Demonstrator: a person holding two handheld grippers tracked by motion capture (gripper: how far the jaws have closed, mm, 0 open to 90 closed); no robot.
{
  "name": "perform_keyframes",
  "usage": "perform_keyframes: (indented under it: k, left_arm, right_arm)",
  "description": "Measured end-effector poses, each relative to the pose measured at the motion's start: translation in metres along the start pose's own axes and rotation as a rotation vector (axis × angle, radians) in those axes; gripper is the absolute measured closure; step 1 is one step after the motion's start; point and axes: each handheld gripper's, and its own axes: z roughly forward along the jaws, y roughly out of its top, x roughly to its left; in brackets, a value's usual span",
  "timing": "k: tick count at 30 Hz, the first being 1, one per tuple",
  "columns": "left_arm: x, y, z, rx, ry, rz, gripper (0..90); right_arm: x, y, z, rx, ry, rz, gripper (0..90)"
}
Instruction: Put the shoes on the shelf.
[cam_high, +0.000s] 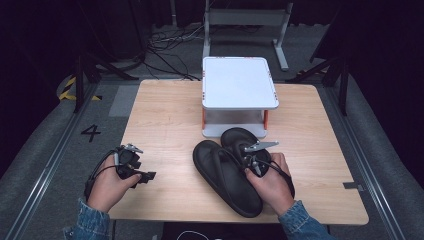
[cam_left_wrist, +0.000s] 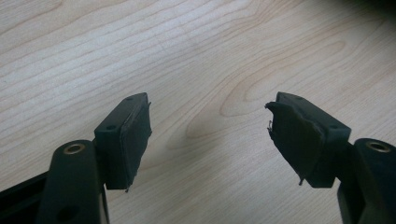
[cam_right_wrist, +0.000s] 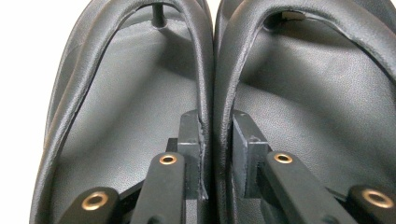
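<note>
The right tool (cam_right_wrist: 215, 154) pinches the two inner straps (cam_right_wrist: 212, 70) of the black flip-flops (cam_high: 227, 172) together, so both can lift as one, at six o'clock from the white stand (cam_high: 239, 82). The left tool (cam_left_wrist: 210, 135) gapes idle over bare tabletop (cam_left_wrist: 187, 56) at eight o'clock.

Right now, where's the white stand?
In the high view, the white two-tier stand sits at the table's far edge, right of centre, just beyond the black flip-flops pinched by the right tool.
</note>
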Motion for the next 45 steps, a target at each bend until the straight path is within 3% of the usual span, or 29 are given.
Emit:
perform_keyframes:
  k: [15, 20, 26, 32, 40, 45]
  left_arm:
    - [0.001, 0.008, 0.004, -0.003, -0.018, 0.016, 29.7]
    - [0.002, 0.009, 0.002, -0.017, -0.032, 0.019, 29.7]
    - [0.003, 0.011, 0.002, -0.029, -0.044, 0.02, 29.7]
    - [0.003, 0.013, 0.003, -0.031, -0.058, 0.022, 29.7]
    - [0.006, 0.01, 0.004, -0.034, -0.059, 0.013, 29.7]
    - [0.006, 0.008, 0.003, -0.036, -0.054, 0.007, 29.7]
  right_arm:
    - [-0.036, 0.041, -0.013, -0.145, -0.045, 0.2, 76.6]
    - [-0.045, 0.054, -0.007, -0.194, -0.048, 0.273, 76.5]
    - [-0.053, 0.066, 0.002, -0.215, -0.058, 0.356, 76.5]
    - [-0.056, 0.076, 0.014, -0.245, -0.072, 0.41, 76.5]
    - [-0.052, 0.09, 0.035, -0.246, -0.153, 0.398, 76.4]
    - [-0.054, 0.094, 0.047, -0.239, -0.164, 0.415, 76.3]
